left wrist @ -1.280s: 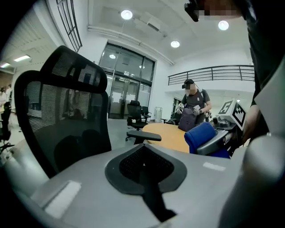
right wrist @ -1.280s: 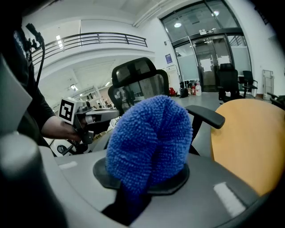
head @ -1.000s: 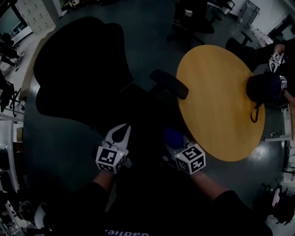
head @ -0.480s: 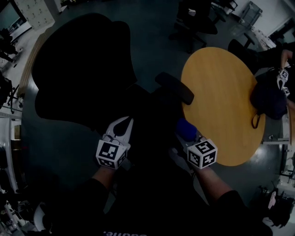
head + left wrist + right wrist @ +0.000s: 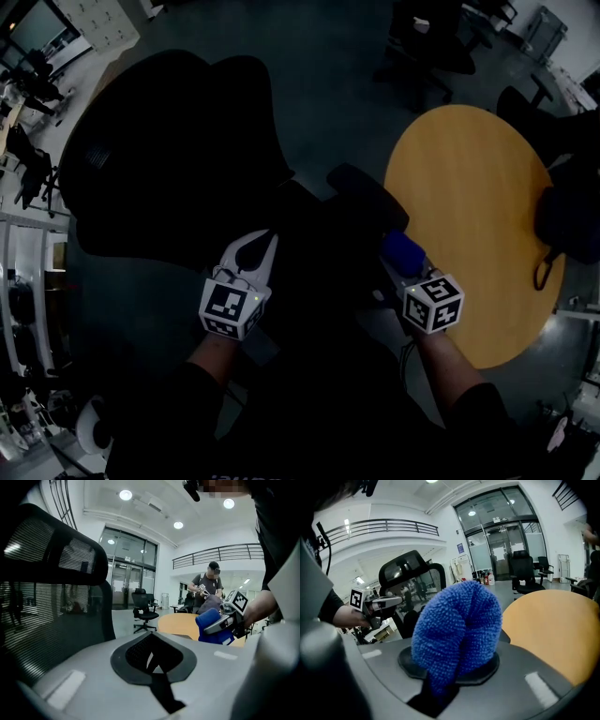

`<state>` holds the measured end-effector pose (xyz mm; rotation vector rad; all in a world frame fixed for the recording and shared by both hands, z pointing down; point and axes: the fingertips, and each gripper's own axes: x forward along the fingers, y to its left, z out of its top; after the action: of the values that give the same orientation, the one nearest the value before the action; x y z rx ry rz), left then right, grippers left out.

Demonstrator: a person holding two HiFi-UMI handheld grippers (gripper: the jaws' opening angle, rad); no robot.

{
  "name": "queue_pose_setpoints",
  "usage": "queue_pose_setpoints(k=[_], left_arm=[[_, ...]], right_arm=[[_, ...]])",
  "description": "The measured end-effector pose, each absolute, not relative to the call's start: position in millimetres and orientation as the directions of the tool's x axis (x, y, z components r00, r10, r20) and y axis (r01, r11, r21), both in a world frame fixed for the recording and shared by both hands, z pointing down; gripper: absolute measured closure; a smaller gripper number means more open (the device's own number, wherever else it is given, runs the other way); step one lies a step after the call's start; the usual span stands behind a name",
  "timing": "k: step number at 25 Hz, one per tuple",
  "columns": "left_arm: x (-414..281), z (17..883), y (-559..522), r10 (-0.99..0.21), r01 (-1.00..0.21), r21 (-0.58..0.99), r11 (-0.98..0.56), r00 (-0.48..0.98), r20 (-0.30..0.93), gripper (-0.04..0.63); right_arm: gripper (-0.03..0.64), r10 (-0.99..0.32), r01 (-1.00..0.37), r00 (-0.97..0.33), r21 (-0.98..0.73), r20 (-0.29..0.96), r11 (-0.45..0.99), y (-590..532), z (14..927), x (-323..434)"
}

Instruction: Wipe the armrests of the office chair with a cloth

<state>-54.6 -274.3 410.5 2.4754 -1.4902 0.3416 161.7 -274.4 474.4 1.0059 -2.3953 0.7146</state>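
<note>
Evidently soft, light and floppy, the blue cloth (image 5: 457,630) bunches in the right claw (image 5: 396,262), pinched tight at its fold, with the armrest (image 5: 361,192) near at eleven o'clock; the left claw (image 5: 255,248) has its jaws together, empty.

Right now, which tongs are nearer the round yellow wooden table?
Right. The right tongs, clamping a fluffy blue cloth, sit by the round yellow wooden table's edge; the left tongs are farther off, over the black office chair.

The blue cloth (image 5: 457,630) hides the tips of the right tongs (image 5: 451,665); the office chair (image 5: 169,159) (near-black overhead) gives no armrest detail.
</note>
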Motion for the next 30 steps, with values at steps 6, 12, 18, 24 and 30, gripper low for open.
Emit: queue_pose_setpoints(k=[6,12,18,24,30], left_arm=[[-42.4,426.1,-325.6,-0.825,-0.891,0.056,-0.450,0.439,0.355,0.583],[-12.1,456.4,-373.1,-0.791,-0.877,0.078,-0.474,0.462,0.401,0.583],[6.6,500.3,-410.1,-0.753,-0.873,0.101,-0.478,0.466,0.464,0.583],[18.2,547.6,-439.3,-0.715,-0.879,0.136,-0.456,0.454,0.531,0.583],[30.4,564.7,-450.6,-0.704,-0.879,0.155,-0.451,0.457,0.544,0.583]], right_arm=[[0.508,-0.545,-0.778,-0.609,-0.296,0.577,0.555,-324.0,489.7,197.2],[0.508,-0.563,-0.796,-0.585,-0.280,0.584,0.537,-366.8,501.0,222.7],[0.508,-0.532,-0.801,-0.568,-0.273,0.628,0.533,-387.7,525.8,232.8],[0.508,-0.487,-0.790,-0.570,-0.279,0.662,0.546,-408.1,544.7,237.1],[0.506,-0.435,-0.762,-0.593,-0.298,0.678,0.575,-419.7,554.9,226.9]])
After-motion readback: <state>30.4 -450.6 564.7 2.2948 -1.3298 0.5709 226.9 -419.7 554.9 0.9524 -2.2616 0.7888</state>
